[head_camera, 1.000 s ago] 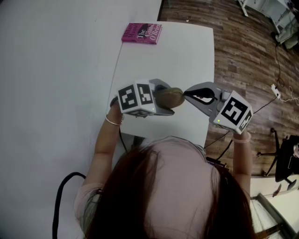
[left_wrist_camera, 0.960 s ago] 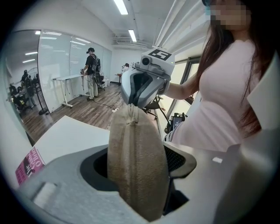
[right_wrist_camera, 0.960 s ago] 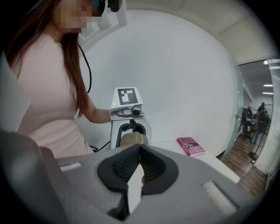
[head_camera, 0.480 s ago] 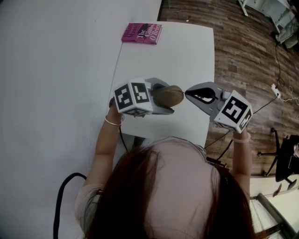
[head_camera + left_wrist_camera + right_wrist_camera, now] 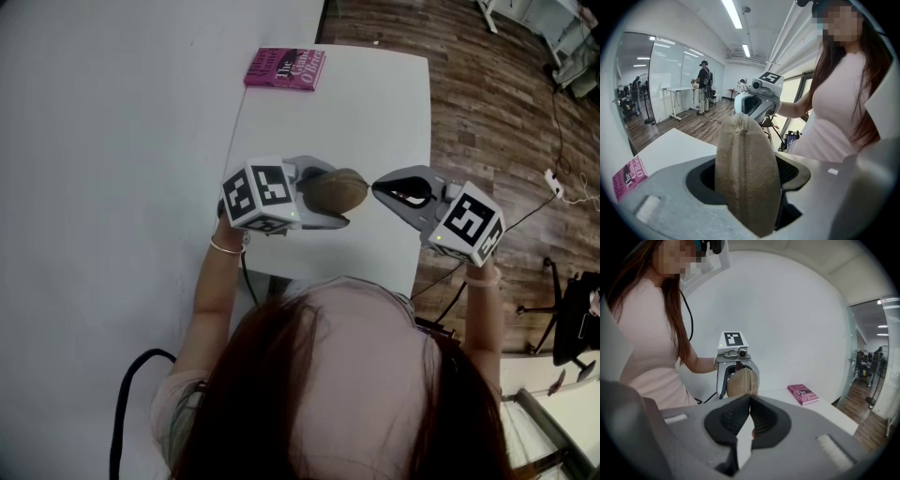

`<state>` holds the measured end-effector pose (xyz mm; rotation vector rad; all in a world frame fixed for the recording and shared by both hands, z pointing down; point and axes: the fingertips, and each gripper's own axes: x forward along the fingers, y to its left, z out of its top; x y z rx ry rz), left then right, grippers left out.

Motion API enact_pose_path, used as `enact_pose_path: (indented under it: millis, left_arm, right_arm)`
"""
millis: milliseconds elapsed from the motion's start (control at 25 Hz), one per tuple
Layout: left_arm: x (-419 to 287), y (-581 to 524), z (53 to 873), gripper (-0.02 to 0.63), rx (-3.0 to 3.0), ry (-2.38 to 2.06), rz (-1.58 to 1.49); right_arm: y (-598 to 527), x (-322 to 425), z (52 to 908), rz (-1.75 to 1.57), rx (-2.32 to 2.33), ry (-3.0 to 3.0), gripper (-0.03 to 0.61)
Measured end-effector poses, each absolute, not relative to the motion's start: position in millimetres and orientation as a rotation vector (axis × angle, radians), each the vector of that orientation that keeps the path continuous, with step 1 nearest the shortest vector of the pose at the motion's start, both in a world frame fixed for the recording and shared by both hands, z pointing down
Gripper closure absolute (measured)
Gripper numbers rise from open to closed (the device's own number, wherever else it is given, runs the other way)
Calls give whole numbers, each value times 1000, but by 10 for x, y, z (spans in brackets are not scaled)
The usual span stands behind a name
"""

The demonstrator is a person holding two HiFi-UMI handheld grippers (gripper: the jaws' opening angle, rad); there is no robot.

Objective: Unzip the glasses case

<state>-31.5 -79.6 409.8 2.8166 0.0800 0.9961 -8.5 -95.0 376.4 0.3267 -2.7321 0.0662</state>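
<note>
My left gripper (image 5: 333, 195) is shut on a tan fabric glasses case (image 5: 336, 190), held above the near end of the white table (image 5: 375, 112). In the left gripper view the case (image 5: 745, 173) stands on edge between the jaws, its zip seam running up its middle. My right gripper (image 5: 375, 187) comes in from the right, its tips right at the case's right end. In the right gripper view its jaws (image 5: 750, 398) are pressed together just before the case (image 5: 742, 380). A thin tan tab, the zipper pull (image 5: 753, 434), shows pinched between its pads.
A pink book (image 5: 285, 67) lies at the table's far end. Wooden floor (image 5: 497, 112) with cables and furniture runs along the right. A black cable (image 5: 131, 375) trails at the lower left. A person (image 5: 703, 84) stands far off in the room.
The left gripper has tilted and drawn slightly left with the case, opening a small gap to the right gripper's tips. The right gripper has stayed in place.
</note>
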Motion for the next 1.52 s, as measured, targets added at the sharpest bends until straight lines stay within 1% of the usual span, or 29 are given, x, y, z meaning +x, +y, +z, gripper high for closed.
enact_pose_path:
  millis: [560, 1080, 1520]
  left_arm:
    - [-302, -857, 3957, 313, 2813, 38, 755]
    - [-305, -916, 3907, 313, 2812, 14, 630]
    - [-283, -973, 3783, 313, 2786, 1, 405]
  right_arm:
    - [-1029, -99, 3719, 110, 374, -2783, 573]
    - [-1077, -121, 3725, 156, 394, -2806, 572]
    - [-1078, -127, 3728, 188, 407, -2829, 573]
